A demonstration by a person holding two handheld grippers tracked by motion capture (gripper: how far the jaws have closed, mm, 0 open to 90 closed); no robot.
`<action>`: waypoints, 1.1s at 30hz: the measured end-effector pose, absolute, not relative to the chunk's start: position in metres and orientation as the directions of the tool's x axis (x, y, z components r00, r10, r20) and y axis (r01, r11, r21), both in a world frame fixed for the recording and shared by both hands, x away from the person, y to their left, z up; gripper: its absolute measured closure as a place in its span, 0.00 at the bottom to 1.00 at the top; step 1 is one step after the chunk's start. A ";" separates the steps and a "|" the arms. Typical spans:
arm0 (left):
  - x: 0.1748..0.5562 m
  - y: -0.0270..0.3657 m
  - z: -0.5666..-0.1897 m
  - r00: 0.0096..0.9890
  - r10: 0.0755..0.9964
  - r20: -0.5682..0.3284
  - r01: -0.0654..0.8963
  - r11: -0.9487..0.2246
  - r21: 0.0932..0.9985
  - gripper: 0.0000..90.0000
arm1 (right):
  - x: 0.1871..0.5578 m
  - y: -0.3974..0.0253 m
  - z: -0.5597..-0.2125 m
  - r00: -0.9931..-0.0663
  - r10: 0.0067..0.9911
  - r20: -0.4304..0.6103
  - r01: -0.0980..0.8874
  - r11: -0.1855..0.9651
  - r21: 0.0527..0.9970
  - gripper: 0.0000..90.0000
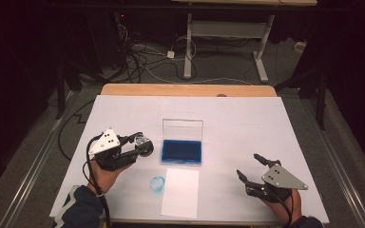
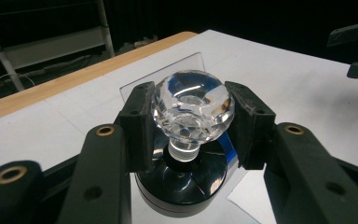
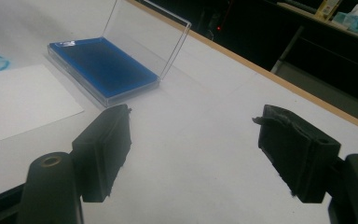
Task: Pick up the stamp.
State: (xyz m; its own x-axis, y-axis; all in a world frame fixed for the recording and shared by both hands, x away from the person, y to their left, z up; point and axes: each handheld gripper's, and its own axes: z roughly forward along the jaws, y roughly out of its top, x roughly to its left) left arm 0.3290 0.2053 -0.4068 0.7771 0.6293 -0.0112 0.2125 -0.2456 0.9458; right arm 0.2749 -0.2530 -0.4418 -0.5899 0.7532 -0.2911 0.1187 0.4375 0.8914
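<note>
Stamp (image 2: 186, 140): a rigid unit with a faceted clear knob on a short neck above a round black base. The left gripper (image 2: 192, 114) is clamped on the knob, one pad against each side, and holds the stamp just left of the ink pad case (image 1: 182, 151), apparently a little above the table (image 1: 247, 123) (the high view is too coarse to confirm contact).

Handling: the knob is hard, smooth and probably slippery; the facets give the pads flat seats. Weight is likely modest and concentrated in the base. Take hold across the widest part of the knob, as here, not on the thin neck. The clear material may chip if dropped.

Containers: the ink pad case is a shallow clear box with its lid standing open at the rear; it holds a blue ink pad (image 3: 102, 65). A white paper sheet (image 1: 180, 192) lies in front of it, with a round blue mark (image 1: 157, 183) on the table just beside its left edge.

The right gripper (image 3: 193, 154) has its jaws spread wide, holding nothing, near the table's right front.
</note>
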 end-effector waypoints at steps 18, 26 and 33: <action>0.312 0.186 -0.405 0.820 0.572 0.014 0.177 -0.277 0.945 0.60 | 0.278 -0.248 -0.442 -0.606 0.740 -0.290 0.117 0.444 0.888 0.28; 0.310 0.180 -0.404 0.834 0.551 0.019 0.165 -0.283 0.945 0.60 | 0.278 -0.249 -0.442 -0.608 0.739 -0.289 0.115 0.442 0.889 0.28; 0.308 0.176 -0.404 0.843 0.537 0.021 0.157 -0.284 0.946 0.60 | 0.278 -0.249 -0.443 -0.608 0.740 -0.288 0.122 0.445 0.887 0.28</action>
State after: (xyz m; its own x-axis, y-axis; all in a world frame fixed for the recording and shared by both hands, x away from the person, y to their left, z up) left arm 0.3082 0.1761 -0.4038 0.8433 0.5371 0.0212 0.1570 -0.2838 0.9459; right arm 0.2782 -0.2489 -0.4431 -0.6082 0.7398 -0.2879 0.1220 0.4454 0.8870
